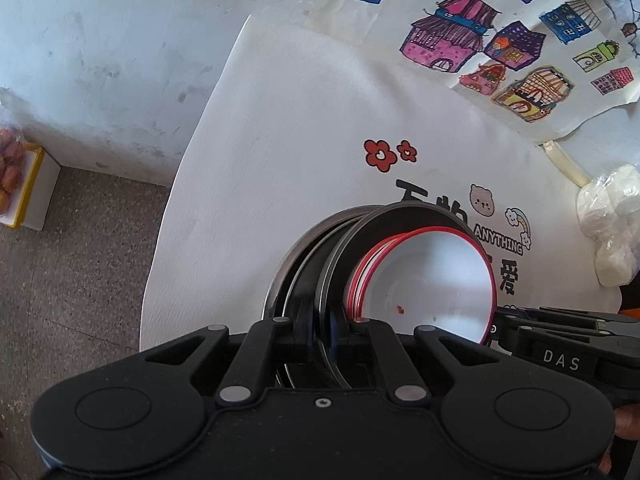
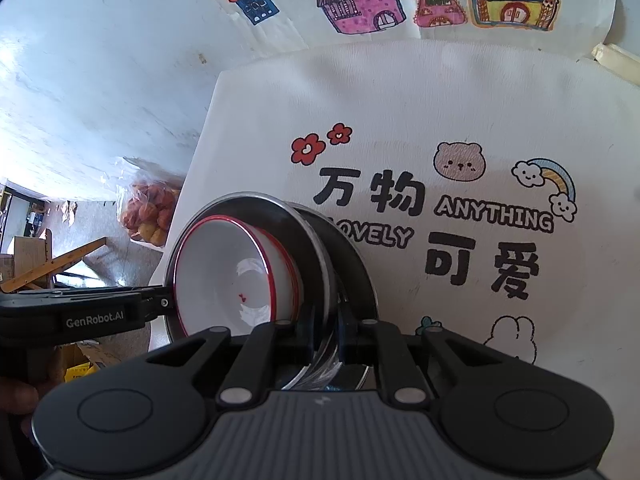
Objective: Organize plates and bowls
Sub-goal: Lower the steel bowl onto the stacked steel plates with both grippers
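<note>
I keep the nested stack level over the white cloth (image 2: 500,92): steel plates (image 1: 320,248) outermost, the red-rimmed white bowl (image 1: 432,280) inside them. Both tools point steeply down. The left gripper (image 1: 320,336) is clamped tight on the steel rim; the right gripper (image 2: 324,336) pinches the opposite rim, jaws nearly closed. Lower evenly

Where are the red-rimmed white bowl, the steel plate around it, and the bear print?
red-rimmed white bowl (image 2: 224,280), right wrist view, inner wall.
steel plate (image 2: 276,210), right wrist view, upper rim.
bear print (image 2: 459,161), right wrist view, face.
</note>
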Demonstrator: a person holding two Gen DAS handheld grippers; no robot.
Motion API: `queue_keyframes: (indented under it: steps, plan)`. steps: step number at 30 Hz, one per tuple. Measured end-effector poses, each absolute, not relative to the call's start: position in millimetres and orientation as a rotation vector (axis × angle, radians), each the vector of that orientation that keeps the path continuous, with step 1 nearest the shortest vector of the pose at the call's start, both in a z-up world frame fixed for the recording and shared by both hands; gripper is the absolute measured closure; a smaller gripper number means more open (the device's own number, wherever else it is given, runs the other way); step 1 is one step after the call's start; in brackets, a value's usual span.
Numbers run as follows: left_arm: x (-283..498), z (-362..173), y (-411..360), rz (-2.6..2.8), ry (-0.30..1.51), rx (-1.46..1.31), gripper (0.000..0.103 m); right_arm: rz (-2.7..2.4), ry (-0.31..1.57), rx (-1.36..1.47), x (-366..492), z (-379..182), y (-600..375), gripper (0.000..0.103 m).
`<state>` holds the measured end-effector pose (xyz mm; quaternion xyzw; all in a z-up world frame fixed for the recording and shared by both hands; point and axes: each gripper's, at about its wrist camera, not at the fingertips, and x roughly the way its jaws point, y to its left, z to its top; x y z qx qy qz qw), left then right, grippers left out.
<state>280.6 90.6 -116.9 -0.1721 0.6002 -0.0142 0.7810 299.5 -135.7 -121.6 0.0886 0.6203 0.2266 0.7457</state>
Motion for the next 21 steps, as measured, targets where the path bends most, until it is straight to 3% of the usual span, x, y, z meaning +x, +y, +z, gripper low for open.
queue_keyframes:
  steps: [21]
  plan:
    - [283.8, -116.1, 94.8, -0.013, 1.287, -0.352, 0.097, 0.488, 1.383, 0.187, 294.8, -127.1, -126.5, 0.089]
